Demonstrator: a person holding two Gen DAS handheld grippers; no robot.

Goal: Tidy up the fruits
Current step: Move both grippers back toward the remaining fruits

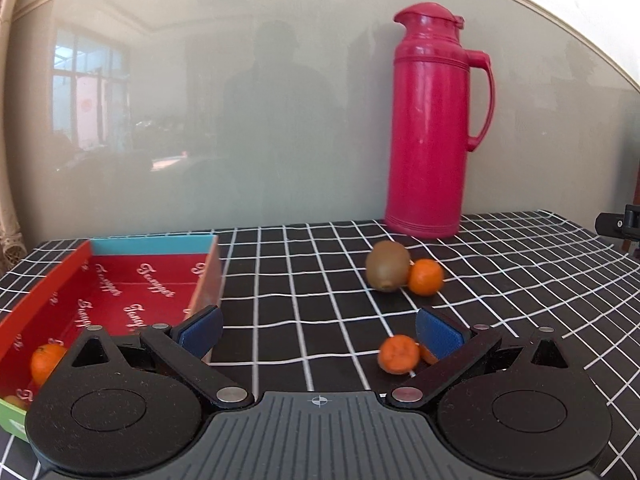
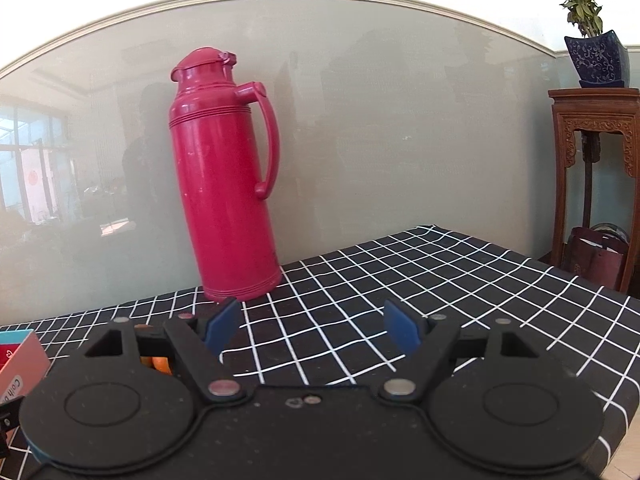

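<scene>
In the left wrist view, a red box [image 1: 120,292] with a blue far wall lies on the checked cloth at the left. One mandarin [image 1: 46,362] lies inside it near the front. My left gripper [image 1: 320,330] is open and empty, just right of the box. A mandarin [image 1: 398,354] lies by its right finger, with another partly hidden behind that finger. A kiwi [image 1: 387,266] and a mandarin [image 1: 426,277] touch each other farther back. My right gripper [image 2: 314,328] is open and empty over the cloth. An orange fruit [image 2: 160,362] peeks behind its left finger.
A tall pink thermos [image 1: 434,120] stands at the back against the glossy wall; it also shows in the right wrist view [image 2: 224,176]. The box's corner [image 2: 22,354] shows at the left there. A wooden stand [image 2: 596,180] with a potted plant is right of the table.
</scene>
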